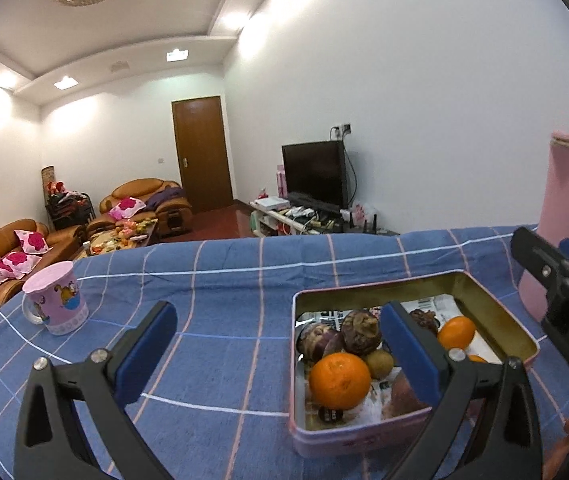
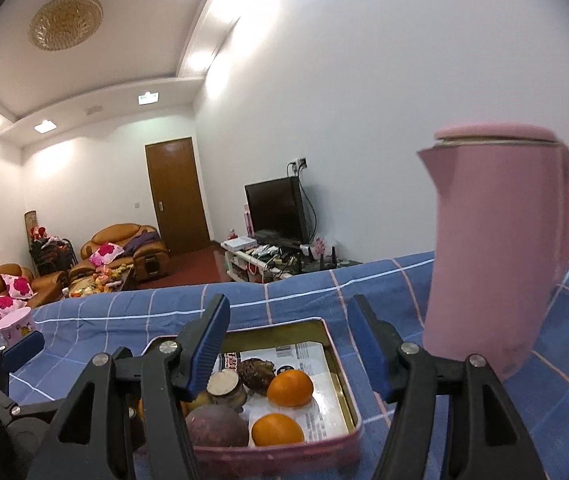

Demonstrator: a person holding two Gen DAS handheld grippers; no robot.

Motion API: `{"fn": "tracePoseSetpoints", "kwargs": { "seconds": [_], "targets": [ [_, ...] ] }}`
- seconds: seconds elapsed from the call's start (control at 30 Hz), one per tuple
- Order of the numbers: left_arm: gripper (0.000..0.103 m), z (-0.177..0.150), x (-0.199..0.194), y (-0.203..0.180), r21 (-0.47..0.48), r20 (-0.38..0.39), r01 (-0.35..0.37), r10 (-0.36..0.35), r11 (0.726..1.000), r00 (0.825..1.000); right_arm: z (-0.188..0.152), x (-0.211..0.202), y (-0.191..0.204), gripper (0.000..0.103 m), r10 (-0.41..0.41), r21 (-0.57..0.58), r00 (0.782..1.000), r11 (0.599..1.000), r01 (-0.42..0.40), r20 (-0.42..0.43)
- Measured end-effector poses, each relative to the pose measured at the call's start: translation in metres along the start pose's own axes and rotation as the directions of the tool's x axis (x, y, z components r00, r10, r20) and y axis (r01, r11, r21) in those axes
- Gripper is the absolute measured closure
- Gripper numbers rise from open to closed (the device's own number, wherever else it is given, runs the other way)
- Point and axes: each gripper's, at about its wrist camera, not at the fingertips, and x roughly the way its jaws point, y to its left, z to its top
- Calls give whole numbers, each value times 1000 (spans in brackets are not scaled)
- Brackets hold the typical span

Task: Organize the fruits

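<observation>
With the left gripper (image 1: 276, 340) and right gripper (image 2: 288, 344) both spread and empty, we judge the round orange tangerines (image 2: 289, 388), lower centre in the pink rectangular metal tin (image 2: 346, 396), light, soft-skinned, best pinched across their middles.

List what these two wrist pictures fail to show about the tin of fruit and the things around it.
- Left wrist view: the left claw finger covers fruit at the middle of the pink rectangular metal tin.
- Left wrist view: the tall pink jug is cut off by the right edge.
- Right wrist view: the right claw finger hides the tin's left side.
- Both views: print on the paper lining is too small to read.
</observation>
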Motion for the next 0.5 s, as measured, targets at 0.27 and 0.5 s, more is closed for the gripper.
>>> {"fn": "tracePoseSetpoints", "kwargs": {
  "seconds": [0.27, 0.5],
  "targets": [
    [0, -7, -18, 6, 1, 32, 27, -27, 1000, 999, -1, -41, 19, 30, -62, -86, 987, 993, 76, 149],
    [0, -10, -23, 10, -7, 34, 38, -38, 999, 999, 2, -46, 22, 27, -70, -95, 983, 992, 88, 170]
  ]
}}
